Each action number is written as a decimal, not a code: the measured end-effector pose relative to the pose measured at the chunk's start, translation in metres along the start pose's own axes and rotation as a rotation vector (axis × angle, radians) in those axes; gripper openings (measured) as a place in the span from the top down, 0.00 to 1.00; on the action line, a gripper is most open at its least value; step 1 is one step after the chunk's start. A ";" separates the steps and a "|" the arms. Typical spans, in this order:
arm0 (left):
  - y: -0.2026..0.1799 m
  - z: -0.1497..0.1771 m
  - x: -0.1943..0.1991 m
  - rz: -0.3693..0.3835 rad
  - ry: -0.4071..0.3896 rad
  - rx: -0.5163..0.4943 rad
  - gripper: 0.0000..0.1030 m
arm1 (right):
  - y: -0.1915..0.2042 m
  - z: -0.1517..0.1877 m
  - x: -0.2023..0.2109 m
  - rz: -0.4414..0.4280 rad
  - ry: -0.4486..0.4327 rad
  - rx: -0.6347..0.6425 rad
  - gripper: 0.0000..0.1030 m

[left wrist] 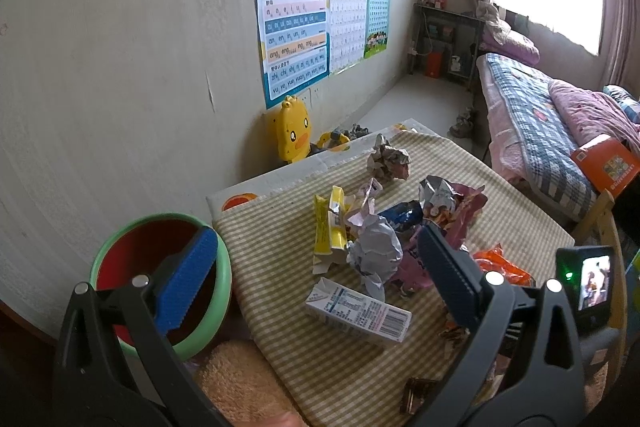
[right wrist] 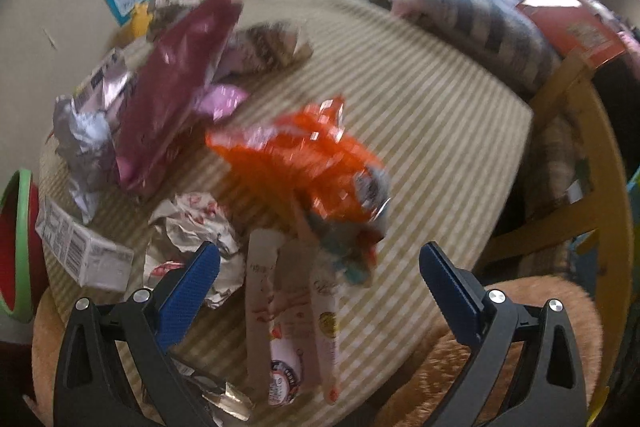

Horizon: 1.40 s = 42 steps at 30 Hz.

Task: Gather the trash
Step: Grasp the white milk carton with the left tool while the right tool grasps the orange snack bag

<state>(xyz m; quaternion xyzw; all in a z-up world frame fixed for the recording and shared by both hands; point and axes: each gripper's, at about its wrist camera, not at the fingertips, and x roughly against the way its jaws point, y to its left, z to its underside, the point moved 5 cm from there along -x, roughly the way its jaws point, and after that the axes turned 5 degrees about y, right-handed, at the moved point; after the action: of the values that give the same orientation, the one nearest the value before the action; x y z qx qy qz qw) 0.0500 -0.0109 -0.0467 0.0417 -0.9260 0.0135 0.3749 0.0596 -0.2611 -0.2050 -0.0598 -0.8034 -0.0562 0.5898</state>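
While nothing has been picked up yet as far as I can see, this looks like the very start of a grab. The table with the striped cloth takes up most of both views, and the trash is heaped around its middle. Off the near left corner sits the green-rimmed bowl with a red inside, which I'm guessing is where everything goes.

Next down in size: a dark red bag stands toward the far left, an orange wrapper lies crumpled mid-table, and a long pale wrapper is nearest. A small white carton lies near the left edge, with a grey crumpled paper ball just behind it.

The left gripper is spread wide and empty, hanging over the carton and paper ball. The right gripper is also spread and empty, and the pale wrapper sits right between its fingers. That view is blurry though, so take details loosely.

My read: the next move is closing on the pale wrapper or the carton, then carrying it left to the bowl. Flimsy wrappers slip, so a firm pinch matters.
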 end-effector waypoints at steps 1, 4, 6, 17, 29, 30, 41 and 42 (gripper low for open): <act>0.000 0.000 -0.001 0.006 0.007 0.005 0.05 | 0.002 0.002 0.000 -0.011 0.011 -0.002 0.08; 0.005 0.005 -0.012 0.025 0.052 0.037 0.05 | 0.002 0.003 0.002 -0.043 0.014 -0.018 0.28; 0.006 0.011 -0.021 0.031 0.072 0.040 0.05 | 0.002 0.006 0.001 -0.076 0.027 -0.024 0.46; -0.025 0.063 -0.085 0.161 0.349 -0.002 0.05 | 0.000 0.005 0.011 -0.205 0.019 -0.071 0.82; -0.020 0.082 -0.143 0.113 0.541 0.199 0.05 | 0.000 -0.005 0.017 -0.222 -0.037 -0.049 0.48; -0.021 0.084 -0.148 0.117 0.557 0.218 0.06 | -0.001 -0.005 0.018 -0.219 -0.049 -0.052 0.43; -0.017 0.092 -0.148 0.219 0.577 0.279 0.40 | -0.014 -0.014 0.020 -0.211 -0.079 -0.101 0.42; -0.017 0.092 -0.144 0.236 0.577 0.276 0.43 | -0.014 -0.014 0.020 -0.207 -0.080 -0.094 0.42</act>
<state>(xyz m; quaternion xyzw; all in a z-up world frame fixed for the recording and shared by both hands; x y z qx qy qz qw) 0.0911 -0.0230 -0.2132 -0.0211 -0.7695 0.1933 0.6083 0.0649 -0.2766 -0.1821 -0.0064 -0.8247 -0.1520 0.5447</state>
